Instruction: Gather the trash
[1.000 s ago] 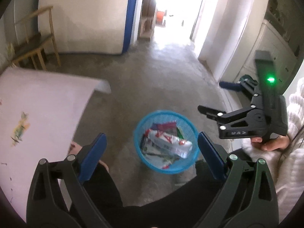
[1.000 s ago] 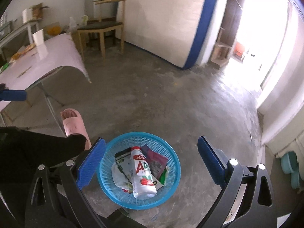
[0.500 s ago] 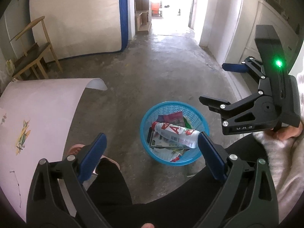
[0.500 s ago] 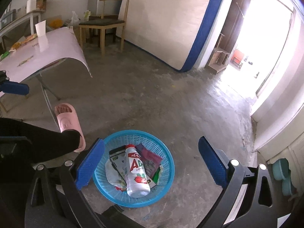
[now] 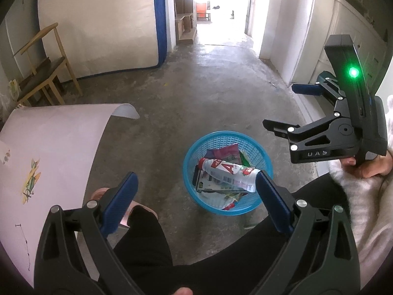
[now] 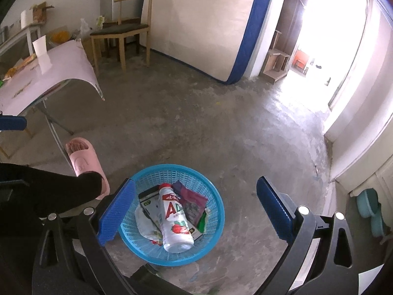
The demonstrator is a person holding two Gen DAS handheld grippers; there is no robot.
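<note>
Both the left gripper (image 5: pixel 195 202) and right gripper (image 6: pixel 194 210) hung empty, fingers wide, above the blue basket (image 6: pixel 213 194) holding a bottle (image 6: pixel 175 218) at lower centre.

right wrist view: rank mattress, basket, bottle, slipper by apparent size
1. mattress
2. basket
3. bottle and slipper look alike in size; the slipper is partly hidden by a leg, so no ranking.
</note>
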